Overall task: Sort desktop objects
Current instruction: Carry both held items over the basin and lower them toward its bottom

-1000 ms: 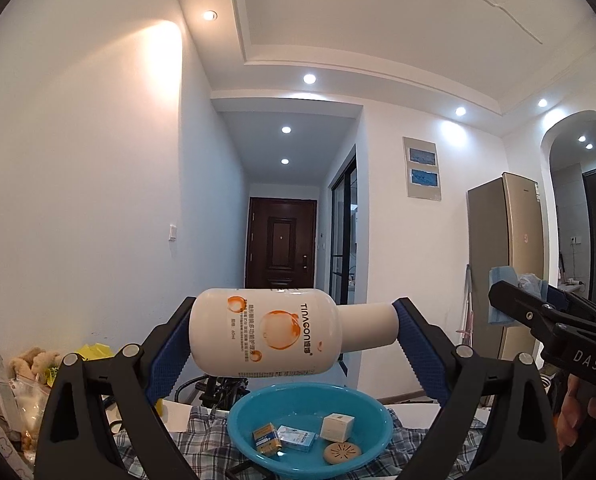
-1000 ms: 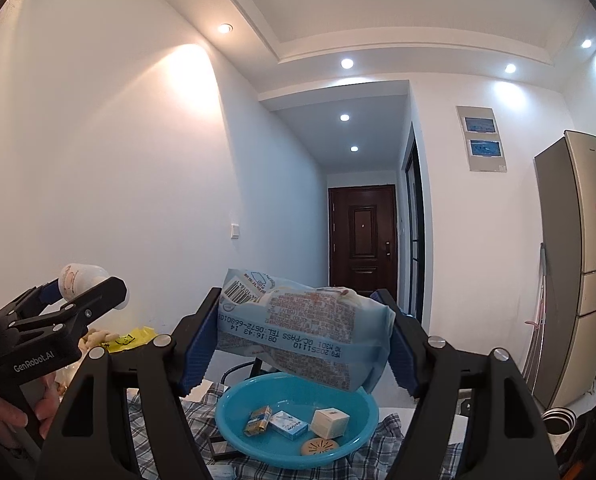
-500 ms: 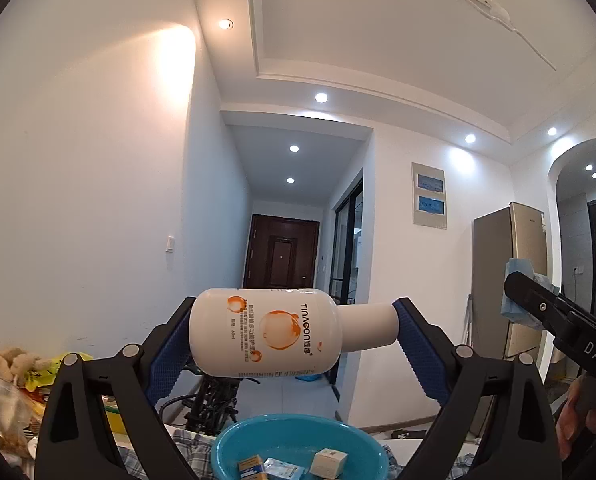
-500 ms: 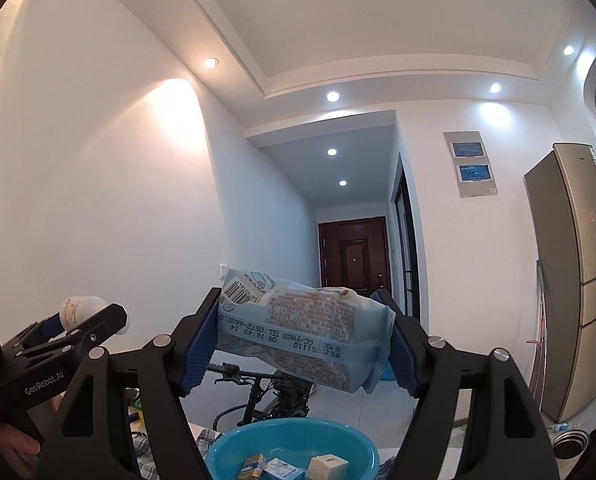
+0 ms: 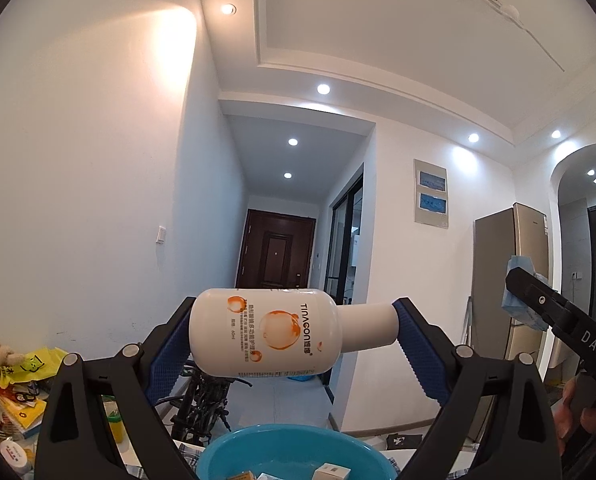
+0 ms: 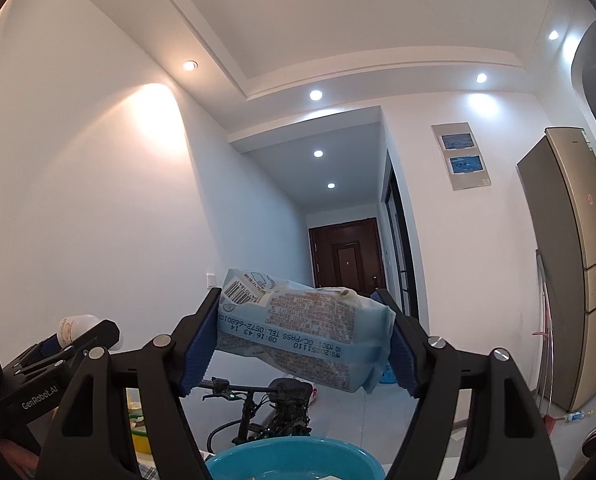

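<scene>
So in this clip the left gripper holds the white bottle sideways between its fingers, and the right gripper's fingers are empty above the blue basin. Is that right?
Not quite. The right gripper is not empty: the right wrist view shows its fingers clamped on a pale blue wipes packet above the blue basin. The rest holds: the left gripper grips the white bottle sideways.

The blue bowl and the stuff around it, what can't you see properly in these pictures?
- Blue bowl: left wrist view, cut off by the bottom edge; only box tops show.
- Blue bowl, right wrist view: just the far rim shows.
- White bottle in the left claw: its small print is too tiny to read.
- Bicycle: right wrist view, partly hidden behind the wipes pack and right claw.
</scene>
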Tool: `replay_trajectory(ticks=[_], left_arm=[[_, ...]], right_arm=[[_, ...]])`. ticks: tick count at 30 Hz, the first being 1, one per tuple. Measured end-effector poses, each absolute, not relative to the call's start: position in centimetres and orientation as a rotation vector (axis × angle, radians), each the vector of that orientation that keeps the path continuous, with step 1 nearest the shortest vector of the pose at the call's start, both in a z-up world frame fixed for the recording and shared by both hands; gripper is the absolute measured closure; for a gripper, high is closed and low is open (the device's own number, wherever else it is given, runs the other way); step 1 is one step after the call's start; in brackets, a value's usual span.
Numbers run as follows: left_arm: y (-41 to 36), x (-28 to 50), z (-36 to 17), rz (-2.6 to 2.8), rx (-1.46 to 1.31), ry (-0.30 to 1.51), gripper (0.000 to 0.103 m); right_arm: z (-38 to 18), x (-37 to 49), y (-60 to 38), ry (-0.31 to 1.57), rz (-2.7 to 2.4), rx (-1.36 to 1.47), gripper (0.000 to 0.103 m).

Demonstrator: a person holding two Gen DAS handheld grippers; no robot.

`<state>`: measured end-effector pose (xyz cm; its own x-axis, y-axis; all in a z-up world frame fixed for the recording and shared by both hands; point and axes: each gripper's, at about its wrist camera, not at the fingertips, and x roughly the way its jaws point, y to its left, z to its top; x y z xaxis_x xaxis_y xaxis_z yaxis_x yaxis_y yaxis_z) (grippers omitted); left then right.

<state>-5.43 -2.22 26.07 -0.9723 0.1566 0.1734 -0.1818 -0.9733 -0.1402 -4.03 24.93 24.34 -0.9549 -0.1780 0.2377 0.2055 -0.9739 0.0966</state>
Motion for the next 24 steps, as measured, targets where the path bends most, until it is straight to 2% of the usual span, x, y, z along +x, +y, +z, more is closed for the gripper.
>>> replay_trajectory(ticks=[6,15,24], left_arm=[[-3.1,-8.2,24.4,2.987,0.173,-0.24,0.007],[-1.1,-8.0,23.8,2.986,0.129,-0.154,0.007],[-1.5,-9.0,24.0,2.989,0.121,-0.171,0.007]], right_arm=[[21.6,-6.7,25.2,-0.21,-2.915,-0.25,0.031],[21.5,-6.4,26.0,-0.229,-2.927,-0.233,0.031],[21.6,-7.7,25.7,-0.217,-2.916,-0.187,0.03]])
